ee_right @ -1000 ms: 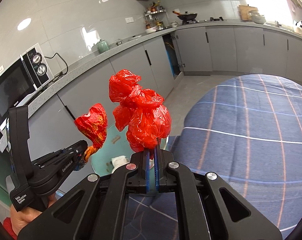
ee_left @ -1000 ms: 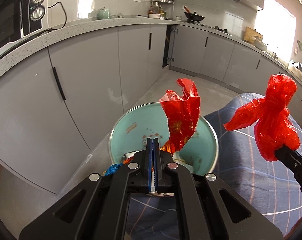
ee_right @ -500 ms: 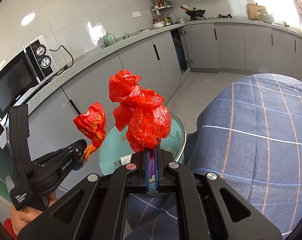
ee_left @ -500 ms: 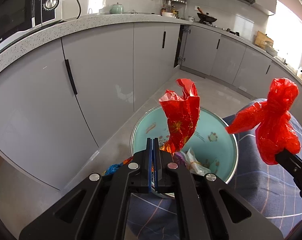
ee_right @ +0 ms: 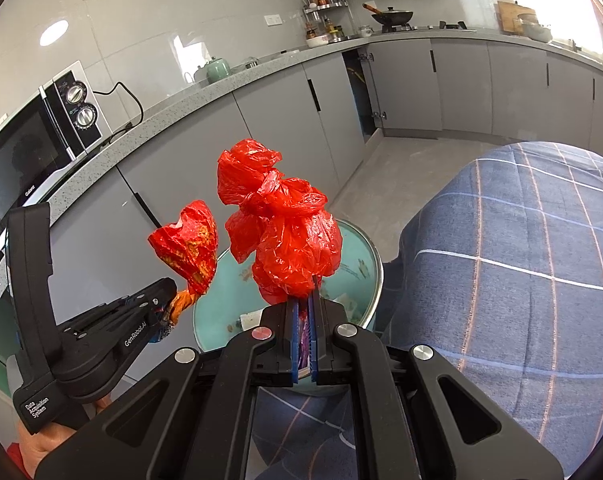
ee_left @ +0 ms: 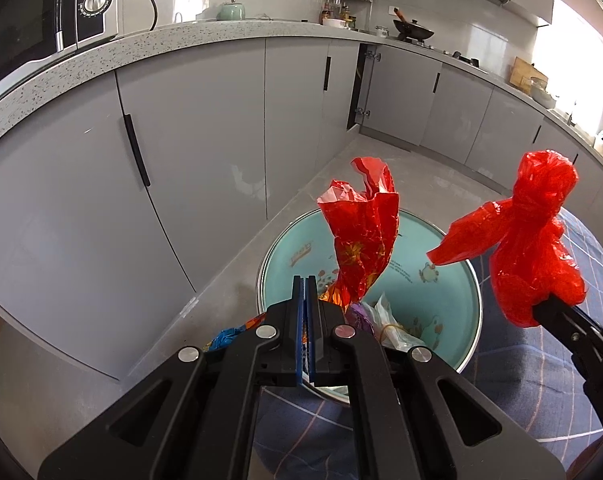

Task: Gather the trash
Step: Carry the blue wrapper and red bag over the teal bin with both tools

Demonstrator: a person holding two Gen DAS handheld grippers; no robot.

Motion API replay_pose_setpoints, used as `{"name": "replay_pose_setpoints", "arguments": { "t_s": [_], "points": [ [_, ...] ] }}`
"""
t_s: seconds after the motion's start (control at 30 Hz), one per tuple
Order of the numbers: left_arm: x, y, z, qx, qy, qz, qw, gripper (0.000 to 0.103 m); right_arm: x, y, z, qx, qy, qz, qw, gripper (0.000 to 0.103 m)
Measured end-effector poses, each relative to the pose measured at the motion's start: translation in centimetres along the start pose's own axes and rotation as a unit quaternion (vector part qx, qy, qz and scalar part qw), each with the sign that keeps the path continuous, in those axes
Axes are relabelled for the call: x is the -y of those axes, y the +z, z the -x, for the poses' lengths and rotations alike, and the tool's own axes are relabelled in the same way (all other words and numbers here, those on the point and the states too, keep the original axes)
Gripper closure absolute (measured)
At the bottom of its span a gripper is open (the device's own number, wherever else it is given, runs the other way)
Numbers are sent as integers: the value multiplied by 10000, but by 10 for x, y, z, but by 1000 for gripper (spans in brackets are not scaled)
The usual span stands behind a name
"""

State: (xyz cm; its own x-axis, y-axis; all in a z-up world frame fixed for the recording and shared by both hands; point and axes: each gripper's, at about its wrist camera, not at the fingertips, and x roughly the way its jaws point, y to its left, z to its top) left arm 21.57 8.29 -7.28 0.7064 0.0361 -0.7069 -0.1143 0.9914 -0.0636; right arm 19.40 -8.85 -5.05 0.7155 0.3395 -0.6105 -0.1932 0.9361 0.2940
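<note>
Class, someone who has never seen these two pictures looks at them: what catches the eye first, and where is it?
Two bright red pieces of trash stand out: a crumpled red wrapper pinched in the left claw, and a bunched red plastic bag in the right claw. Both hang above a teal bin on the kitchen floor, beside a blue checked cloth.

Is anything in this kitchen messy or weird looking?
One grey cabinet door under the counter, near the stove, hangs ajar, showing a dark gap. Otherwise nothing is spilled: the trash sits inside the teal bin, and each gripper holds a crumpled red piece above it.
</note>
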Motion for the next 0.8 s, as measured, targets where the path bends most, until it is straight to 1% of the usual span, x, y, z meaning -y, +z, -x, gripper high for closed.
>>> {"name": "replay_pose_setpoints", "arguments": {
  "t_s": [0.17, 0.37, 0.67, 0.8],
  "points": [
    [2, -3, -8, -82, -24, -59, 9999, 101, 5, 2, -4, 3, -102, -4, 9999, 98],
    [-3, 1, -23, -207, 5, 32, 9998, 101, 13, 4, -13, -50, -210, -66, 9997, 98],
    [14, 8, -36, -242, -66, -191, 9995, 101, 13, 5, -29, -177, -241, -35, 9995, 98],
    [19, 7, -44, -360, -102, -227, 9990, 101, 13, 6, -39, -268, -270, -36, 9993, 98]
  ]
}}
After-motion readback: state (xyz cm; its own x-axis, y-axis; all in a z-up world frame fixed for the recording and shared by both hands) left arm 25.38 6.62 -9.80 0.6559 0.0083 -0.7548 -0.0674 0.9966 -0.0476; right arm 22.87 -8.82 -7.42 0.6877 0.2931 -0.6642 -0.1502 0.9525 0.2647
